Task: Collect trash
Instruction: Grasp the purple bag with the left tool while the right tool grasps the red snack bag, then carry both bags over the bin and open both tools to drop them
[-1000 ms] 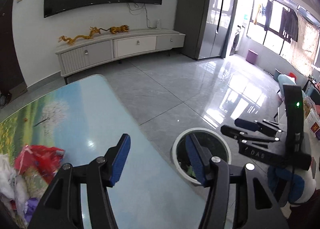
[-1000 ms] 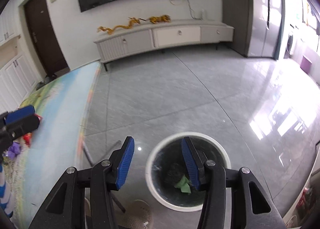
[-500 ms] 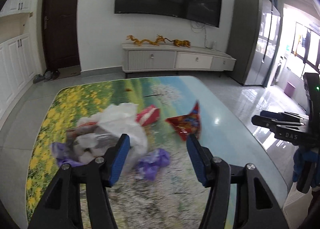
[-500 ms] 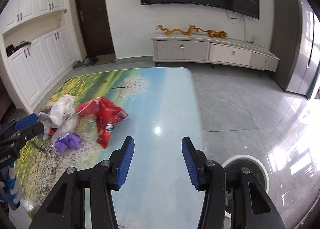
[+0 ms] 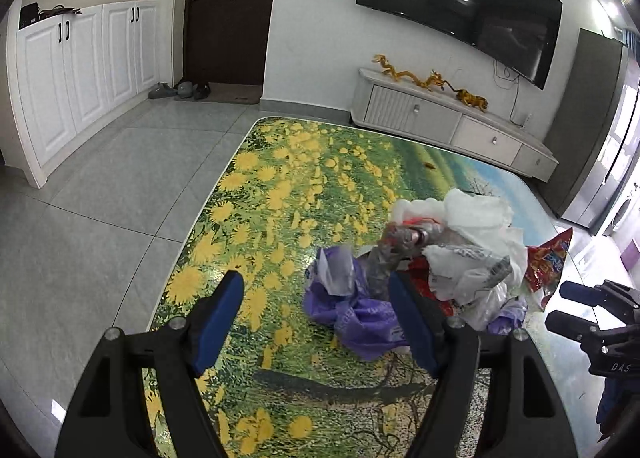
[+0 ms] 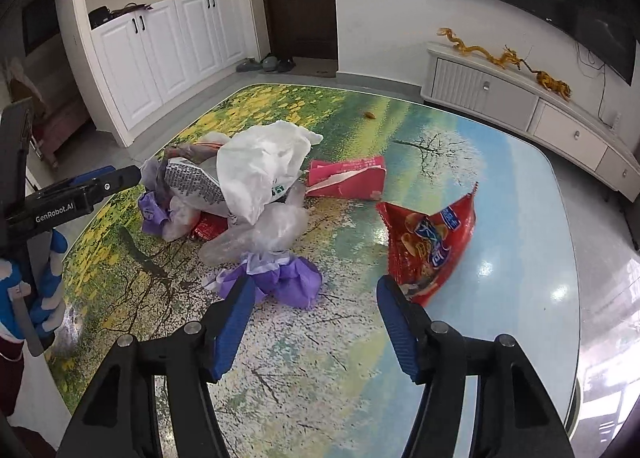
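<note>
Both grippers back over the desk — the bin gone from either view

Half a second ago the left gripper (image 5: 316, 322) faced the heap squarely; now it sits at the heap's left edge, jaws wide, holding nothing, one purple bag (image 5: 352, 310) partly between them. The right gripper (image 6: 314, 316) has closed in, jaws wide and empty, a second purple bag (image 6: 286, 278) just ahead. The red snack packet (image 6: 430, 242) stands tilted, torn end up, long axis running away from the camera. Behind lie the white bag (image 6: 260, 166) and one red carton (image 6: 348, 178), lengthwise across the desk (image 6: 500, 218).
</note>
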A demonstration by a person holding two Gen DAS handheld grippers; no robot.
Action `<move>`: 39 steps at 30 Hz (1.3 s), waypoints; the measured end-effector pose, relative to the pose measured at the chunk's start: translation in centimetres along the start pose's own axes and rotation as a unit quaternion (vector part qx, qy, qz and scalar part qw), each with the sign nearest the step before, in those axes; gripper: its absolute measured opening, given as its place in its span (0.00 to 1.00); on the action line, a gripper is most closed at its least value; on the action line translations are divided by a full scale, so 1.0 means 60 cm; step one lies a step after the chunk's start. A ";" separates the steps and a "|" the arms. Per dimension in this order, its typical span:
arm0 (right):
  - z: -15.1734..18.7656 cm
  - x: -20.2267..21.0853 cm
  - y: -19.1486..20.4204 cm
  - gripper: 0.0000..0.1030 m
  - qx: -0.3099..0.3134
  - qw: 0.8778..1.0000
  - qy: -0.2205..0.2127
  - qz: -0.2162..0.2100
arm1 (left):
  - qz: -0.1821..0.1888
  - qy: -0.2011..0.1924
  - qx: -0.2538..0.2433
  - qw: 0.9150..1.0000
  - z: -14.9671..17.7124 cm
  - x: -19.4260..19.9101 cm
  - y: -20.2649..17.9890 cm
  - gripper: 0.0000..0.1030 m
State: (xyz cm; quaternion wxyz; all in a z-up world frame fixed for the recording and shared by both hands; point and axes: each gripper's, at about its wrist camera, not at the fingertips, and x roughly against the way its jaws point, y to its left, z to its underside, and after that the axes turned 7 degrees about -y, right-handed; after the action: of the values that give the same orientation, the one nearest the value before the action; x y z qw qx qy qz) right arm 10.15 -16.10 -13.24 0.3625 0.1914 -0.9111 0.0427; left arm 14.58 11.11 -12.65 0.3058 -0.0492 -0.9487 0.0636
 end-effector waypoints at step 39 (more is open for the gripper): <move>0.020 0.059 -0.146 0.09 -0.082 0.993 -0.052 0.067 | 0.061 -0.021 -0.023 0.998 0.012 0.075 -0.087 0.32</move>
State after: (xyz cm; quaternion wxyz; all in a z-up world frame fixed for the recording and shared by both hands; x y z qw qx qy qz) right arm 10.35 -25.58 -12.25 0.3258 0.1012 -0.9399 -0.0181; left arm 10.22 6.52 -9.85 0.2801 -0.1122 -0.9514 0.0612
